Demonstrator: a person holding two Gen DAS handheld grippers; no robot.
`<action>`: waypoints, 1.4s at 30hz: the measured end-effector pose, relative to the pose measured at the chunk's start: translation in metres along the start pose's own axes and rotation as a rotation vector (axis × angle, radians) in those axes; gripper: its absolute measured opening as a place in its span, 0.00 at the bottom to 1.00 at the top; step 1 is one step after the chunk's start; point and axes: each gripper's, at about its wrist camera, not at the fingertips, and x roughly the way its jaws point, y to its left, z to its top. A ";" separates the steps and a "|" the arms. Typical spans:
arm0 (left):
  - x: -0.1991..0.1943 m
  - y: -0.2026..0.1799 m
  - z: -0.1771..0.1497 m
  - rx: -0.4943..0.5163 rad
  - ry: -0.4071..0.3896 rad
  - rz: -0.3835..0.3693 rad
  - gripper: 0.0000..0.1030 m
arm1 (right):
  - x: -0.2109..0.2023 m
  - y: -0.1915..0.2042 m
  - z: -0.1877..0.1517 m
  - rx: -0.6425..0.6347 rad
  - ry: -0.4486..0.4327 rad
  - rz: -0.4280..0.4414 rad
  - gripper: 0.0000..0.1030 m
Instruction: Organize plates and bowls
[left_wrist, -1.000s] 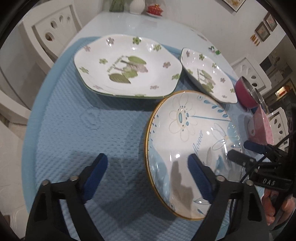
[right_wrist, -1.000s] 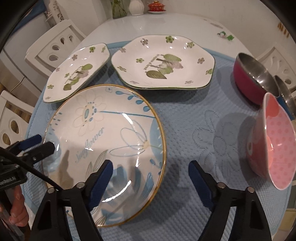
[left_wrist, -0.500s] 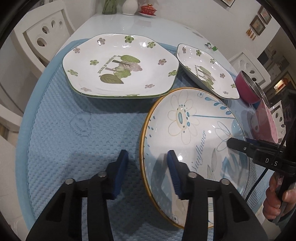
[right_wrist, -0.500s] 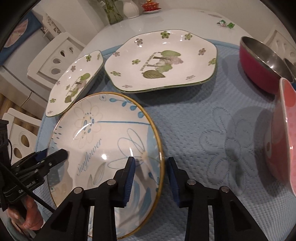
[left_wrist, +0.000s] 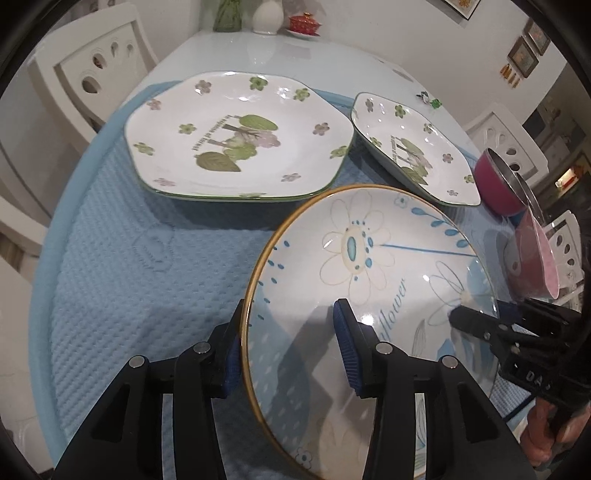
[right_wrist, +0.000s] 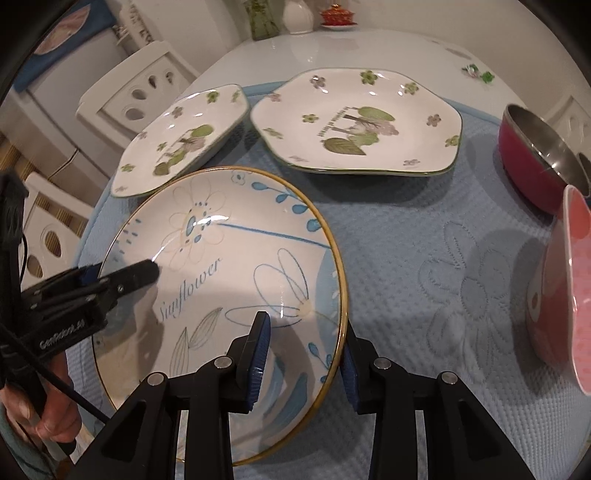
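A round sunflower plate (left_wrist: 369, 258) with a gold rim lies on the blue quilted mat (left_wrist: 129, 277). My left gripper (left_wrist: 291, 350) is shut on its left rim, one pad outside and one on the inner face. My right gripper (right_wrist: 303, 358) is shut on the right rim of the same plate (right_wrist: 221, 258) in the same way. Each view shows the other gripper clamped on the opposite edge: the left gripper (right_wrist: 122, 277) and the right gripper (left_wrist: 476, 321). Beyond lie a large green-flowered plate (left_wrist: 236, 136) and a smaller matching plate (left_wrist: 410, 147).
A red metal bowl (right_wrist: 532, 155) and a tilted pink bowl (right_wrist: 565, 295) stand on the mat's right side. White chairs (right_wrist: 144, 96) surround the table. A vase and a small red dish (right_wrist: 336, 16) sit at the far end. A hand (right_wrist: 48, 417) holds the left tool.
Both pairs of jaws stood wide a second ago and have closed onto the sunflower plate's opposite rims. Both cameras have tipped slightly; the other dishes have not moved.
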 end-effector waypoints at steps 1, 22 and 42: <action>-0.003 0.001 -0.002 -0.005 -0.005 0.001 0.39 | -0.002 0.002 -0.002 -0.001 0.000 -0.001 0.33; -0.076 0.013 -0.066 0.006 0.026 0.030 0.39 | -0.041 0.047 -0.057 -0.004 0.074 0.046 0.33; -0.059 0.020 -0.099 -0.059 0.077 -0.020 0.39 | -0.037 0.042 -0.078 0.010 0.090 -0.006 0.33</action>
